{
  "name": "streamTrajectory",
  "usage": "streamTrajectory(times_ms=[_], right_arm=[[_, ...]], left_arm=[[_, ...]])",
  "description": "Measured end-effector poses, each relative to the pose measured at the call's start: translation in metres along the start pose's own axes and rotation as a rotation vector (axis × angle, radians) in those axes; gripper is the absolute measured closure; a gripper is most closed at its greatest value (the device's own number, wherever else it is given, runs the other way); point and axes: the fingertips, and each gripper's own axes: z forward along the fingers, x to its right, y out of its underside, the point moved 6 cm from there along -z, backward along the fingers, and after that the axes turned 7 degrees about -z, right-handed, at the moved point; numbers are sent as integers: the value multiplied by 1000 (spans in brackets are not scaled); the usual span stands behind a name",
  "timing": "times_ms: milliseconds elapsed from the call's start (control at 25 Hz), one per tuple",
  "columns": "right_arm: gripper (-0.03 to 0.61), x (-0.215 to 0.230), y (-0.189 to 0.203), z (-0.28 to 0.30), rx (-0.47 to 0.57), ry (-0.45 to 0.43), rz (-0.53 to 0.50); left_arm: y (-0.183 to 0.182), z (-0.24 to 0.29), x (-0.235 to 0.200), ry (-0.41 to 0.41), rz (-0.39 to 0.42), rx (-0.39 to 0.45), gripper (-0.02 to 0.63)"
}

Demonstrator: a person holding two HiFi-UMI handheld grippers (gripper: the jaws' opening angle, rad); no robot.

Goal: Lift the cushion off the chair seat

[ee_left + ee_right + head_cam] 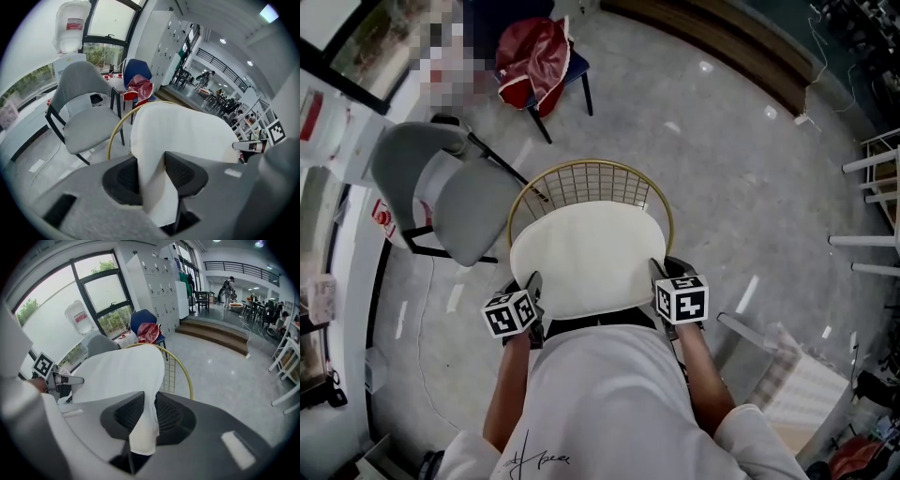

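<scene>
A cream round cushion [586,255] hangs in front of the gold wire chair [592,180], held up by both grippers at its near corners. My left gripper [532,292] is shut on the cushion's left edge; in the left gripper view the cushion [183,136] fabric is pinched between the dark pads [185,172]. My right gripper [660,281] is shut on the right edge, and the cushion [119,373] folds down between its pads [166,416]. The chair's seat is hidden under the cushion.
A grey chair [441,187] stands close at the left. A blue chair with a red jacket [534,61] is farther back. White furniture legs [872,216] stand at the right, and a pale bag [797,380] lies at the lower right. White lockers [159,282] line the far wall.
</scene>
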Motion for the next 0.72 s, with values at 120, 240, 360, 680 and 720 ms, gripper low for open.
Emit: streamTrajectory(times_ms=[120, 240, 360, 680, 720], right_arm=[[502, -2, -3, -5, 10, 0, -10], [502, -2, -8, -9, 23, 2, -21], [502, -1, -12, -14, 33, 2, -25], [505, -5, -22, -26, 62, -13, -60], [506, -7, -27, -27, 66, -13, -71]], left_arm=[[-3, -4, 2, 7, 1, 12, 462], [-7, -8, 4, 13, 2, 28, 462], [-9, -12, 7, 22, 4, 37, 463], [-23, -26, 10, 51, 27, 60, 466], [-27, -28, 10, 56, 31, 64, 468]])
